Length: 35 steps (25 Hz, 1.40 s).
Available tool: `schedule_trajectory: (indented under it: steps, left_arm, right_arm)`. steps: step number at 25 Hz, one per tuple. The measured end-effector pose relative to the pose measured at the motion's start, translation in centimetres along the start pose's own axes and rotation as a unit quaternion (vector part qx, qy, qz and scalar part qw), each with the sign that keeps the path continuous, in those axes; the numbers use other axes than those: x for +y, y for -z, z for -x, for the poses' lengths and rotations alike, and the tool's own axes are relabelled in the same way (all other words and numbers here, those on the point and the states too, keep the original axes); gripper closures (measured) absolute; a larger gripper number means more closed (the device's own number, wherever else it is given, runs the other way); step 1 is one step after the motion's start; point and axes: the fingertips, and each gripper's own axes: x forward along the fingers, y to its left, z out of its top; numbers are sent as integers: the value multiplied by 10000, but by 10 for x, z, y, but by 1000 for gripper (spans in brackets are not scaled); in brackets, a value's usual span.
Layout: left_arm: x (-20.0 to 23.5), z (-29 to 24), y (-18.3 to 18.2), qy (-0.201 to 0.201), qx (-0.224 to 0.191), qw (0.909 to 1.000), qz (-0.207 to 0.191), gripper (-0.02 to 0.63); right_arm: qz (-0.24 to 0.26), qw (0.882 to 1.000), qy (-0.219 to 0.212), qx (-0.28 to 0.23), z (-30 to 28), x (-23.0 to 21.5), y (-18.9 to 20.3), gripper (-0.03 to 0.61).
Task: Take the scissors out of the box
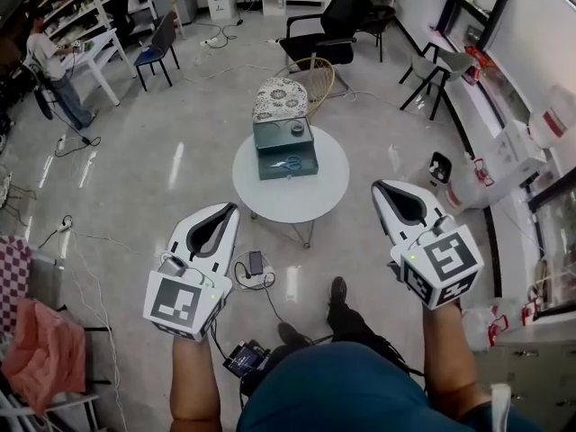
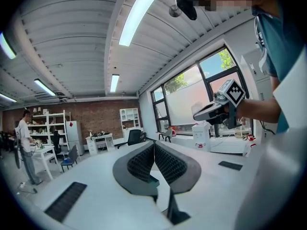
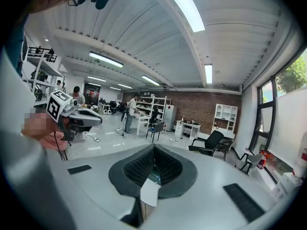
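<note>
- Head view: a round white surface (image 1: 297, 201) stands in the middle of the floor. On it sits a dark green box (image 1: 270, 138) with its lid thrown back. The scissors (image 1: 290, 163), blue-handled, lie flat inside the nearer half of the box.
- Head view: the left gripper (image 1: 230, 209) and the right gripper (image 1: 379, 187) are held out over the floor on the near side of the surface, one to each side. Both are well apart from the box and touch nothing. Between them and the box lie only floor and the near part of the surface.
- Head view: a wicker chair (image 1: 292, 93) with a patterned cushion stands just behind the surface. Cables (image 1: 255, 264) trail across the floor below the surface's near edge, beside the holder's shoe (image 1: 337, 291). A black office chair (image 1: 333, 21) stands farther back, and a person (image 1: 49, 57) stands at a white desk at the far left.
- Left gripper view: the jaws are pressed together along one line, and their ribbed pads (image 2: 170, 164) hold nothing. Beyond them are a brick wall, white shelves (image 2: 48, 121) and the standing person. The right gripper shows at the right, in front of the windows (image 2: 192, 95).
- Right gripper view: these jaws are also closed on each other and empty. The left gripper shows at the left edge. Past the jaws stand the black office chair, more chairs by the window and shelves along the brick wall.
</note>
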Motion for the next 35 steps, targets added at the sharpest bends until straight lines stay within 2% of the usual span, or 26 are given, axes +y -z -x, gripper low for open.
schedule_trajectory:
  steps: [8, 14, 25, 35]
  left_arm:
    - [32, -20, 3, -457, 303, 9985, 43, 594]
    - [50, -61, 1, -880, 502, 9948, 13, 594]
    - [55, -147, -1, -1342, 869, 9871, -20, 594]
    - [48, -220, -3, -1527, 1127, 9818, -97, 594]
  right_arm:
    - [-25, 9990, -435, -100, -63, -30, -13, 543]
    - [-66, 9961, -854, -204, -113, -72, -15, 543]
    - [-183, 9893, -1411, -323, -185, -154, -5, 543]
    - [-313, 9821, -1817, -378, -228, -212, 13, 543]
